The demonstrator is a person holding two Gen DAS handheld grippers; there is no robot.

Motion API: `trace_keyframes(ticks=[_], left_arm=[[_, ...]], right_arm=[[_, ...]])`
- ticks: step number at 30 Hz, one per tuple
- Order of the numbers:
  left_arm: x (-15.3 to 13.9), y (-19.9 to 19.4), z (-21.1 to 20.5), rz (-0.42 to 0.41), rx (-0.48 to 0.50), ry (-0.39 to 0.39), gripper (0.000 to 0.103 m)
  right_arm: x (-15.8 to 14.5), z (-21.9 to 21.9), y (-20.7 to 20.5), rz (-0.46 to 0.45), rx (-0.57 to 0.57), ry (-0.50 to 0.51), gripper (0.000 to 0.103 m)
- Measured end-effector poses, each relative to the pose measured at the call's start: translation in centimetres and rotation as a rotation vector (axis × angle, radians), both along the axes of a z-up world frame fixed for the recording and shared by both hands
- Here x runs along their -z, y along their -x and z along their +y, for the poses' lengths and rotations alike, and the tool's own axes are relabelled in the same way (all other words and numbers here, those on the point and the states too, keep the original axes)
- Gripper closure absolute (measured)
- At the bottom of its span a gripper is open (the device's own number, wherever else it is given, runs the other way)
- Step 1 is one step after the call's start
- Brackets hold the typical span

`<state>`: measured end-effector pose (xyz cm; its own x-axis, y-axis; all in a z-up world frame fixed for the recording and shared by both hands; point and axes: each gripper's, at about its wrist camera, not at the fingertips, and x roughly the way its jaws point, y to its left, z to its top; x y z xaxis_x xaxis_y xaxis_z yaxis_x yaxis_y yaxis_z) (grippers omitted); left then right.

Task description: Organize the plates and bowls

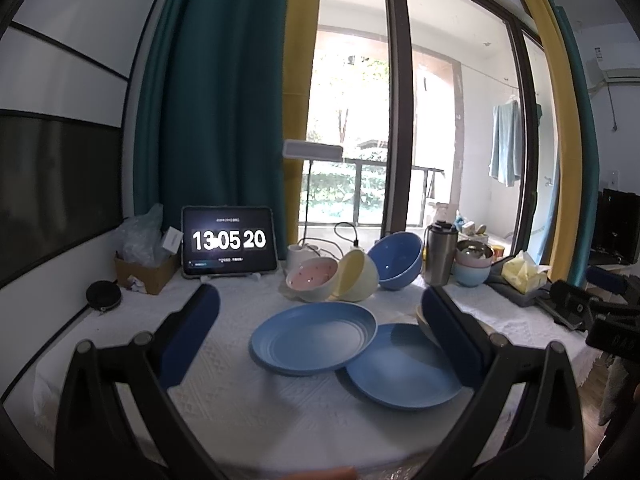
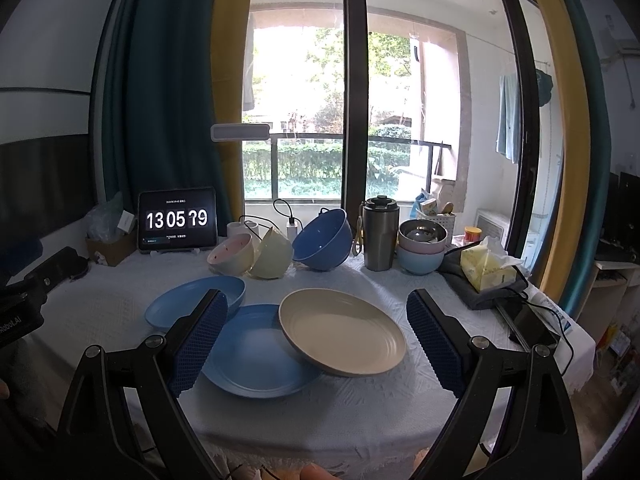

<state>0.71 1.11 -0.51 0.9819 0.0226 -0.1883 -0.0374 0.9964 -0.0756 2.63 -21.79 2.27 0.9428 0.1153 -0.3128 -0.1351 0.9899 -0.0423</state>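
While three plates sit overlapped mid-table, neither gripper holds anything. Landmark = middle blue plate (image 2: 256, 354): flat on the white tablecloth (image 2: 360, 408), w/ a cream plate (image 2: 344, 330) leaning on its right edge, tilted, and a second blue plate (image 2: 192, 300) overlapping its far-left edge. In the left wrist view that second blue plate (image 1: 314, 336) rests partly on top of the middle one (image 1: 400, 368).

Behind the middle plate, toward the window: pink bowl (image 2: 232, 256), pale yellow bowl (image 2: 274, 258) and dark blue bowl (image 2: 322, 240), all tipped on their sides, touching in a row. Further right of those, a steel tumbler (image 2: 378, 234), then a stack of bowls (image 2: 420, 250), light blue at the bottom, pink above, metal on top. Tissue pack (image 2: 486, 264) right of that stack.

Behind-left of the plate: tablet (image 2: 176, 220) showing a clock.

Right gripper (image 2: 316, 338): fingers spread wide, above the middle and cream plates, nothing btwn them. Left gripper (image 1: 320, 326): also wide apart, empty, over the plates.
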Motion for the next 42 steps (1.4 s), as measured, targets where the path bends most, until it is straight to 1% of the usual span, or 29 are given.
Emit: trace_keyframes(ticks=[12,17,26,29,35,42], left_arm=[[0.2,0.0,0.1,0.005,0.001,-0.005,0.001],[0.3,0.1,-0.4,0.007,0.004,-0.018,0.001],[0.8,-0.8,-1.1,0.021,0.027,-0.022,0.001],[1.0,-1.3,-1.6,0.025,0.037,-0.031,0.001],[1.4,-3.4,-2.7,0.066,0.057,-0.043,0.001],[2.0,-6.1,-5.2,0.114,0.103,-0.1,0.001]], right_arm=[[-0.1,-0.2,0.1,0.006,-0.003,-0.006,0.01],[-0.1,-0.3,0.1,0.007,-0.003,-0.011,0.01],[1.0,-1.1,-0.7,0.032,0.002,-0.041,0.01],[1.5,-1.6,-1.2,0.042,0.003,-0.045,0.01],[2.3,-2.6,-2.7,0.076,0.016,-0.064,0.01],[3.6,-5.3,-5.0,0.118,0.058,-0.103,0.01]])
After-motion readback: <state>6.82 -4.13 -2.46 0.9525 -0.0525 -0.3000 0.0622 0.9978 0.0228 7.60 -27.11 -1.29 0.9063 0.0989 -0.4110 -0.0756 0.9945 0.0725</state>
